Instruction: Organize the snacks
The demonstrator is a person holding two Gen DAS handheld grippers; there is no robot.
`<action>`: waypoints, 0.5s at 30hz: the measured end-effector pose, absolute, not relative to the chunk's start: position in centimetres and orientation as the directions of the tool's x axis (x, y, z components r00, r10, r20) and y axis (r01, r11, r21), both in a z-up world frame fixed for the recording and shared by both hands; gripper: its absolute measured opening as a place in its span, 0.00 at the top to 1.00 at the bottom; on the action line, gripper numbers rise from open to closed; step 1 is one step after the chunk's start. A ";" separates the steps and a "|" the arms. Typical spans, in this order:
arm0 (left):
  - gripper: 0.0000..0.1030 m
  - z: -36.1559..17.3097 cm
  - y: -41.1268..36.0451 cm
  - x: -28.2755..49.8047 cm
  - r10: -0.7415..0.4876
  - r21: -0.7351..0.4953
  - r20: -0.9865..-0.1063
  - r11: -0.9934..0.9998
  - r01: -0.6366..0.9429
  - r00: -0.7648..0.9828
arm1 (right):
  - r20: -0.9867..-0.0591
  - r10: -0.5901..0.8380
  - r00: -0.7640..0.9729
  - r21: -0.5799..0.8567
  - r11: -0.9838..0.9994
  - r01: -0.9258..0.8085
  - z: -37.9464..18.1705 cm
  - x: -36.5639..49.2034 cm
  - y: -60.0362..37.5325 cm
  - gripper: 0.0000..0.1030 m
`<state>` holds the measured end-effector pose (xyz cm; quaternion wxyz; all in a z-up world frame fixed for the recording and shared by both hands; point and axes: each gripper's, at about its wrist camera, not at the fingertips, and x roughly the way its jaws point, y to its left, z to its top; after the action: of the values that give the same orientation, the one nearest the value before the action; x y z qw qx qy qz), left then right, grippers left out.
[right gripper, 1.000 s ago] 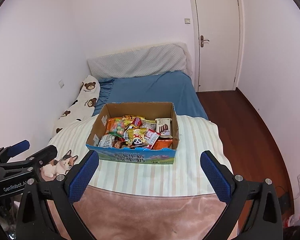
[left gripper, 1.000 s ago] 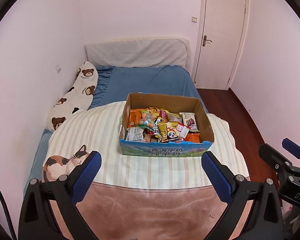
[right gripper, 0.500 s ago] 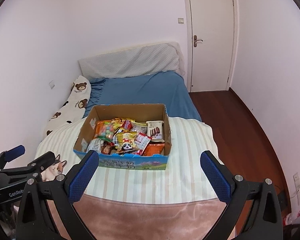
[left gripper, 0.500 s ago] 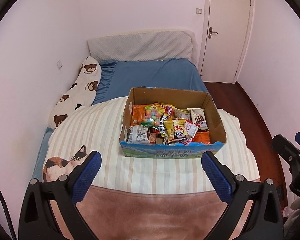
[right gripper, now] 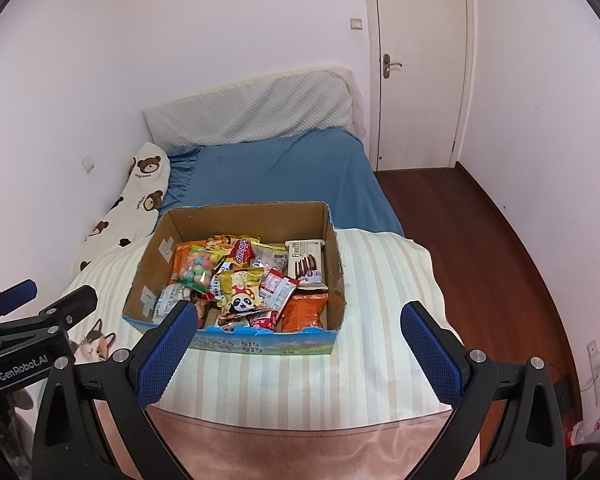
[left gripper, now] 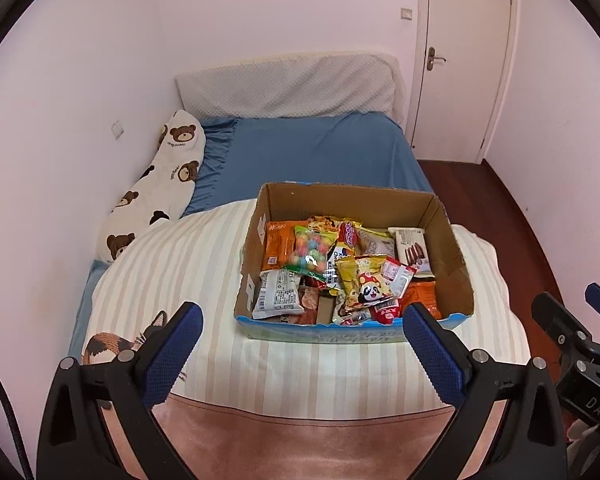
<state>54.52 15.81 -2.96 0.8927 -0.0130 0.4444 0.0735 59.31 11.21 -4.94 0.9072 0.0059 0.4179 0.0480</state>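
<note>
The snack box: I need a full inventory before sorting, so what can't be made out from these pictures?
- Lower snacks, both views: buried under top packets like the panda packet.
- Snack box near corner, right wrist view: covered by a right gripper finger.
- Most label print: too small.

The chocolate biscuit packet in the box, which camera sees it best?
The right wrist view: the chocolate biscuit packet lies nearly whole there, its printed name readable. In the left wrist view the packet lies against the cardboard box wall, its lettering too small to read.
</note>
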 end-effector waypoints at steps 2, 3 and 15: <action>0.00 -3.5 15.7 54.9 0.120 0.047 -0.804 0.989 -0.140 0.582 | -0.765 0.087 0.638 0.050 0.996 -0.076 -5.5 59.9 11.2 0.00; 0.00 -3.9 15.7 55.1 0.119 0.048 -0.810 0.989 -0.137 0.574 | -0.770 0.084 0.632 0.048 0.996 -0.074 -5.8 60.2 11.2 0.00; 0.00 -5.4 14.9 55.7 0.095 0.046 -0.837 0.994 -0.104 0.539 | -0.795 0.073 0.602 0.046 0.997 -0.059 -7.5 61.1 10.8 0.00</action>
<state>55.68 14.85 -5.43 0.8771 -0.0047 0.4770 0.0565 61.10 10.80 -7.50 0.8949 0.0076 0.4446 0.0368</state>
